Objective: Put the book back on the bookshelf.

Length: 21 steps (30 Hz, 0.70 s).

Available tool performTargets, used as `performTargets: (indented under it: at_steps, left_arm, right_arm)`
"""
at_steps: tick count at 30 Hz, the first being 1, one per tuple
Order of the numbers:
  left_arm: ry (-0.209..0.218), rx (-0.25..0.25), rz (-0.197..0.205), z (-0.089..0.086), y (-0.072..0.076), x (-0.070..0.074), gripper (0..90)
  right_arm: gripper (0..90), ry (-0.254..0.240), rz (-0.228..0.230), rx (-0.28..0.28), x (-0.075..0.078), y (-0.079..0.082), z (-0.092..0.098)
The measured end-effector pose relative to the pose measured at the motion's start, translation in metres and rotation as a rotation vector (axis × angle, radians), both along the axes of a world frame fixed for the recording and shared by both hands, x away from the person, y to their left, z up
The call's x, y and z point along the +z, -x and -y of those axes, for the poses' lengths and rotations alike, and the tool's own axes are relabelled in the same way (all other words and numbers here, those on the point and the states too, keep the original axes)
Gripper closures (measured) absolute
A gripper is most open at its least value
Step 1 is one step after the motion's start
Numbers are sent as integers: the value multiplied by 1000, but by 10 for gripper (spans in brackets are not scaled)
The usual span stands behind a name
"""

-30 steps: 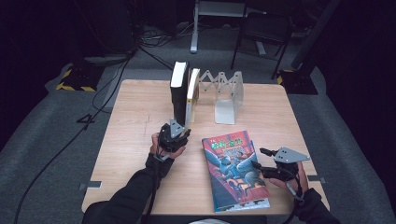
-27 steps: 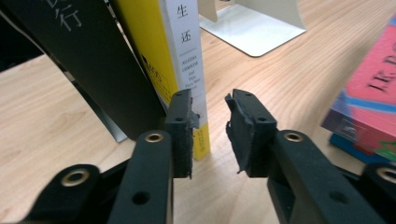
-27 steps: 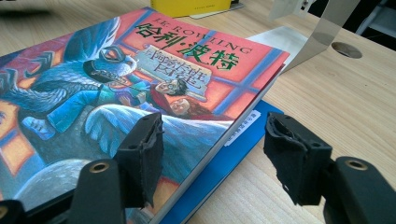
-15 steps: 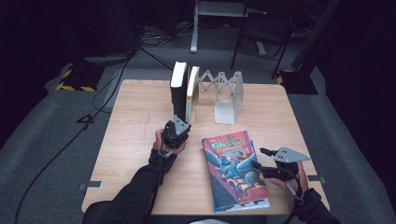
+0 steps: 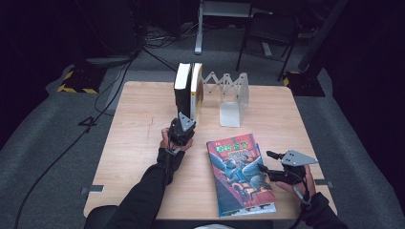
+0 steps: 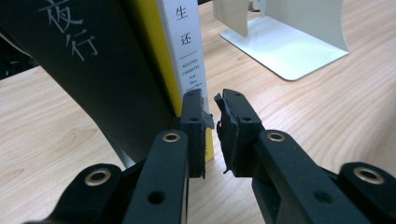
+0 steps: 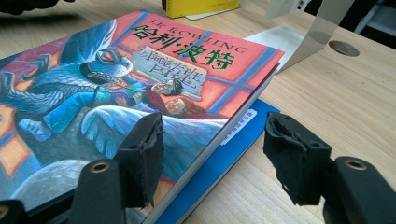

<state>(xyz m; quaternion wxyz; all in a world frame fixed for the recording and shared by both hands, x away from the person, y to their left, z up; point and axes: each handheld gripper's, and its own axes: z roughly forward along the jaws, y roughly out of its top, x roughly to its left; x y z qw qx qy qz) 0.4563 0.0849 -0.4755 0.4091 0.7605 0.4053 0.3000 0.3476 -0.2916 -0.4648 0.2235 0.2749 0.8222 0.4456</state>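
The left gripper point(image 6: 212, 109) has just clenched its jaws on nothing, tips against the upright yellow book's point(image 6: 187, 56) foot at 11 o'clock; a shove could topple it and the black book point(image 6: 93, 70). The right gripper point(image 7: 212, 140) is released, straddling the flat picture book's point(image 7: 140, 79) edge on the counter point(image 7: 327, 93).

Overhead light falls on the table point(image 5: 143, 124); room around it is near black, floor dim grey. High view is soft, low detail. Gripper views are brighter and sharper mid-frame, but the close fingers point(image 6: 194, 123) blur at the bottom edge. Mild sheen on the book cover point(image 7: 140, 84).
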Motion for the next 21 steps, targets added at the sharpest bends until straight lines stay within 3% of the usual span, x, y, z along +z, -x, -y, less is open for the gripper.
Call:
performTargets:
  at_steps: [21]
  left_arm:
    - [-13, 36, 0, 1, -19, 9, 880]
  right_arm:
    - [381, -9, -3, -6, 0, 0, 2]
